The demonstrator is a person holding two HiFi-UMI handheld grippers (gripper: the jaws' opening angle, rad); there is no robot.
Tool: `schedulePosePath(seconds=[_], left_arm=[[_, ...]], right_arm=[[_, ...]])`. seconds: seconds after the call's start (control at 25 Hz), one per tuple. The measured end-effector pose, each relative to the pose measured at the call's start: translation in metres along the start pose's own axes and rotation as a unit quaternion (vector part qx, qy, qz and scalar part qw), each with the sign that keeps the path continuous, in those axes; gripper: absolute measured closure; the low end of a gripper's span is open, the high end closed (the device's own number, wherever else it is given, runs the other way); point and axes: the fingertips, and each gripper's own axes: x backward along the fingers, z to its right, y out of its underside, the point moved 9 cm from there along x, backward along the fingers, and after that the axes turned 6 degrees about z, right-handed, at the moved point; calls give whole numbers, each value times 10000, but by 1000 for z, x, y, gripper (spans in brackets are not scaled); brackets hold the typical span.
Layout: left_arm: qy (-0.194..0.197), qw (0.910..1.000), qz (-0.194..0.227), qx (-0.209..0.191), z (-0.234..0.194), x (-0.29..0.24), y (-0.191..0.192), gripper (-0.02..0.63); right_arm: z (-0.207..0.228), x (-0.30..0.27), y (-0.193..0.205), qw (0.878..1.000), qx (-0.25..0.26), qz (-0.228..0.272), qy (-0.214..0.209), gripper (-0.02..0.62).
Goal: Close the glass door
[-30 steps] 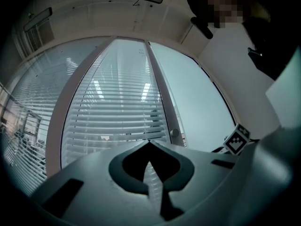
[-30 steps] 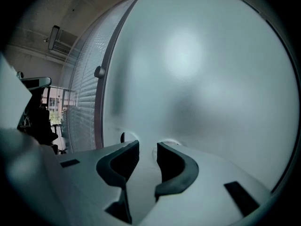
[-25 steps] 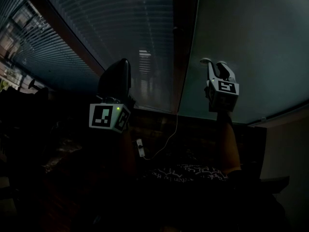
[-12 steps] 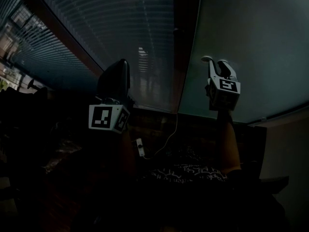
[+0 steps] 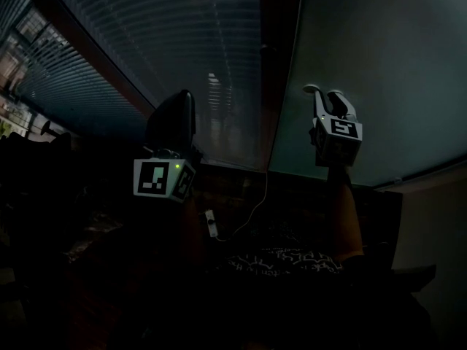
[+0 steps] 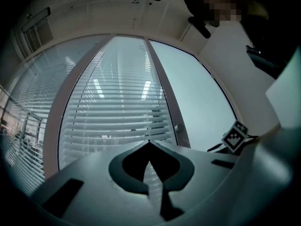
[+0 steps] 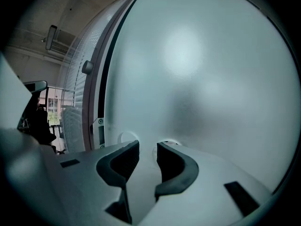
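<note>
The glass door [image 5: 379, 57] fills the right of the head view and seems almost shut, with a thin dark gap [image 7: 103, 84] beside the post [image 5: 281, 71], while the right gripper [image 7: 148, 147] keeps its fingers apart near the glass and the left gripper [image 6: 149, 145] has its fingers together, empty.

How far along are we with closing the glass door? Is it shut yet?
Done: the right gripper is up against the frosted glass door.
In hand: its jaws stand apart and grip nothing. The left gripper is shut and empty, facing the blinds.
Left: a dark strip shows between the door's edge and the frame, so the door looks not quite closed. Pushing it home remains.
</note>
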Motion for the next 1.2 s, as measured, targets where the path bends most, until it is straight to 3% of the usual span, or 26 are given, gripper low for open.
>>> schedulePosePath(seconds=[1.2], left_arm=[[90, 9999, -77, -27, 9, -8, -1, 604]], right_arm=[[5, -11, 0, 9997, -108, -88, -188, 476]])
